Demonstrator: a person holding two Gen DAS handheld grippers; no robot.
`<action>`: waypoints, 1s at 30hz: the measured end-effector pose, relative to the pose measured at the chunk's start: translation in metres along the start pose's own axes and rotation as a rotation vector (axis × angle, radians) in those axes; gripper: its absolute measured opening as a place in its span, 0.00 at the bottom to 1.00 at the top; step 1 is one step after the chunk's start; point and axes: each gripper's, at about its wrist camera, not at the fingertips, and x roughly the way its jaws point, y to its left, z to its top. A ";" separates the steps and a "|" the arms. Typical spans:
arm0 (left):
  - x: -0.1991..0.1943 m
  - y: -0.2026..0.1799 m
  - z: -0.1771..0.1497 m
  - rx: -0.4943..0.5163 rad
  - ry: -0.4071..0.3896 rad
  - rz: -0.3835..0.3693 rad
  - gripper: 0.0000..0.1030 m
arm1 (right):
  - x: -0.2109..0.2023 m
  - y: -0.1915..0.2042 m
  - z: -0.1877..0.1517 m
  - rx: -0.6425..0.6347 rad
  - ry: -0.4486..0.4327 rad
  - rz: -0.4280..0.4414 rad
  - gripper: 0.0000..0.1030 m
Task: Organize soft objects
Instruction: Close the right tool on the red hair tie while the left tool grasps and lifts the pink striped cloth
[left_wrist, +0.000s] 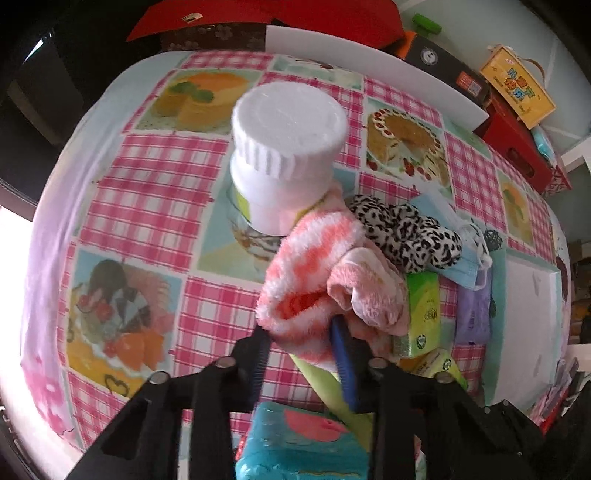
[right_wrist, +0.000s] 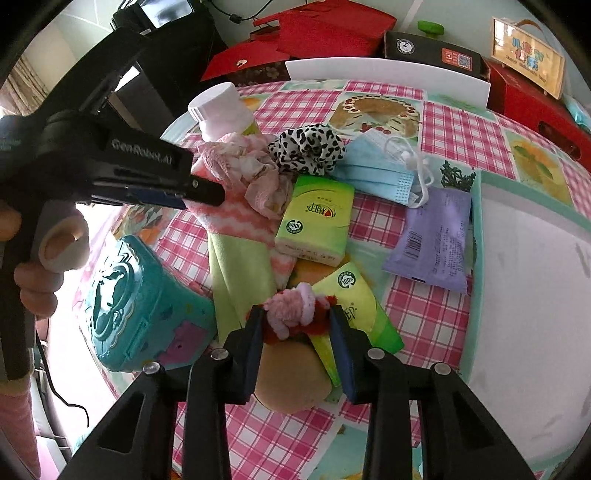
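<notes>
**Step in hand: both claws gripped on soft items in the pile; lift-out pending.**

The left claw (left_wrist: 299, 338) is clamped narrow on the near edge of the pink-and-white fluffy cloth (left_wrist: 306, 266), which leans against the white-capped bottle (left_wrist: 284, 147). The right claw (right_wrist: 297, 321) is clamped narrow on the pink and red fuzzy scrunchie (right_wrist: 293, 308), which sits on a tan plush object (right_wrist: 291, 384). Taking the green tissue pack (right_wrist: 314, 221) as landmark: the cloth lies just left of it, the scrunchie nearer the camera, the leopard-print scrunchie (right_wrist: 306, 147) and blue face mask (right_wrist: 384, 173) beyond it, and the purple packet (right_wrist: 432, 236) to its right. Judged next move: lift each item straight up, slowly, so that the cloth does not tip the bottle, then carry to the sorting place, which is not identifiable here.
</notes>
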 end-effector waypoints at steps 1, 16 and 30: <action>0.001 -0.001 0.000 -0.003 -0.001 -0.006 0.19 | 0.000 0.000 0.000 0.001 -0.002 0.002 0.34; -0.040 0.003 -0.026 -0.078 -0.156 -0.080 0.11 | -0.013 -0.006 -0.002 0.050 -0.055 0.058 0.29; -0.119 -0.008 -0.034 -0.070 -0.366 -0.091 0.11 | -0.055 -0.016 -0.003 0.092 -0.197 0.080 0.30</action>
